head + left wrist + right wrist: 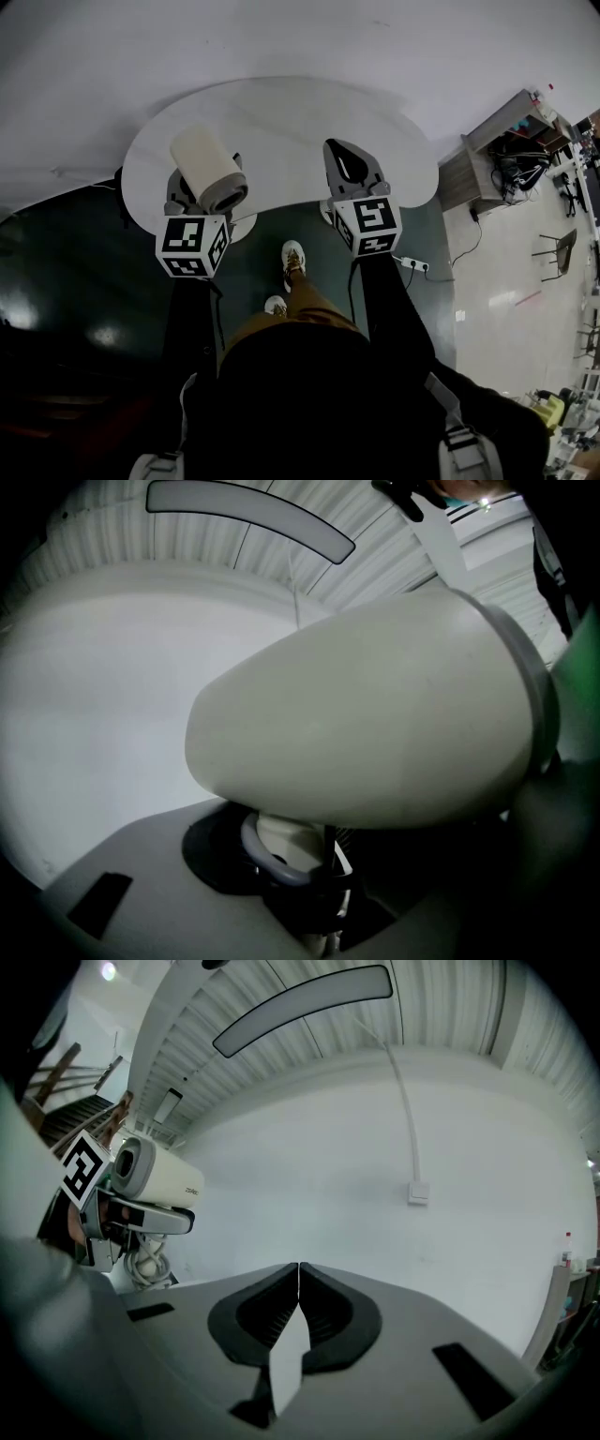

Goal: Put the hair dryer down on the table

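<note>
The left tool (292, 860) is clenched on the hair dryer (208, 169), its dark ribbed pads closed on the slim pale handle (281, 838) just under the body. The dryer is smooth, matte cream plastic. Its barrel is a fat rounded cylinder that swells into a blunt dome in the left gripper view and ends in a grey-rimmed mouth in the head view. From the right gripper view it lies roughly level in the tool, with a pale cord (145, 1262) bunched in loops beneath it. In the head view the dryer is held over the near left edge of the bench (281, 117), not lying on it. The bench is a plain white slab with a softly curved, kidney-like outline and a flat, unmarked top. The right tool (298, 1277) is shut on nothing, its two ridged black pads meeting along a thin seam, and it hangs over the bench's near right edge. Each tool carries a white cube (192, 246) printed with black square markers. Below lies a dark, glossy floor (84, 272).
</note>
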The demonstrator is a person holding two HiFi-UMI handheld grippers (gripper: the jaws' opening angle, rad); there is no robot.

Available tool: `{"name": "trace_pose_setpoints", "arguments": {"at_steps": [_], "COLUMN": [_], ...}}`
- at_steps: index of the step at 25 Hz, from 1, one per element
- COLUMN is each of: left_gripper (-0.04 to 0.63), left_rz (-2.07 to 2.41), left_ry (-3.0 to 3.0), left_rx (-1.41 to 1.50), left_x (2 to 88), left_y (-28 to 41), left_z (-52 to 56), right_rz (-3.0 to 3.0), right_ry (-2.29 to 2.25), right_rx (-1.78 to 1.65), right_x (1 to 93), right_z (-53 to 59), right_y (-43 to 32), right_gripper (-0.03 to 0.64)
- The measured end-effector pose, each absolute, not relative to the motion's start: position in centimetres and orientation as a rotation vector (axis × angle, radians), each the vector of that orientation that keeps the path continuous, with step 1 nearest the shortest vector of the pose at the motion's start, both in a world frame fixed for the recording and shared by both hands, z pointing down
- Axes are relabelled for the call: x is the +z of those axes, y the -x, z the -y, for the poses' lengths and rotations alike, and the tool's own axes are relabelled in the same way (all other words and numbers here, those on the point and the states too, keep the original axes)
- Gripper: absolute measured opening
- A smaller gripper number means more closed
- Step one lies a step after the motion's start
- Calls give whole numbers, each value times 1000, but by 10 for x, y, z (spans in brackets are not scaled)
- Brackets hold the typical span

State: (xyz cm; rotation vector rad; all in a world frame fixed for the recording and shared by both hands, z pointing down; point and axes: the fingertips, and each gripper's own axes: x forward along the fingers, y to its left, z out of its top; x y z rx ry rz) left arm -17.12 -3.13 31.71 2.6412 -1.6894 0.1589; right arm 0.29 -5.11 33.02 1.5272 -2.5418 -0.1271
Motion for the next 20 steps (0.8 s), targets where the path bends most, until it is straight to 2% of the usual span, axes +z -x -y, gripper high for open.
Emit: {"name": "trace_pose_setpoints", "arguments": {"at_steps": [20], "left_gripper": [219], "left_rz": [1724], "left_ry": [-2580], "left_rx": [260], "left_x": [347], "left_y": [169], "left_z": [179], "right_rz": [2620], "right_ry": [-1383], "right_rx": [-57], "right_x": [358], "right_z": [220], "right_y": [22], "right_gripper": [28]}}
